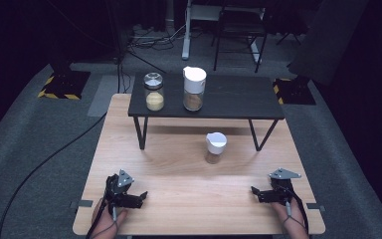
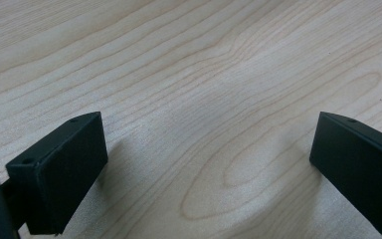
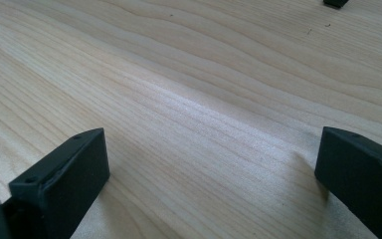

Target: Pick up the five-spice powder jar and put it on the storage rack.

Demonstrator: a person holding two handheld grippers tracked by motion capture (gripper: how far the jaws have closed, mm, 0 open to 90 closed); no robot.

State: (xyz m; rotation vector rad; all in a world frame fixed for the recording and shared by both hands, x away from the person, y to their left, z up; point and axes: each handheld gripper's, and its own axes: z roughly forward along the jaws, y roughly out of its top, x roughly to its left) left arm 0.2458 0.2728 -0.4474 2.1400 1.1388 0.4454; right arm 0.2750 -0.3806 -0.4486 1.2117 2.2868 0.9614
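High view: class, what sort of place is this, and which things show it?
Probably a recording studio or lab: black drapes, floor cables, hazard-striped stand bases, and a staged wooden table.

Contents of the small white-lidded jar [image 1: 215, 148] are too small to tell.

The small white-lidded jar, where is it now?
High view: the small white-lidded jar stands mid-table, right of centre, just in front of the black shelf.
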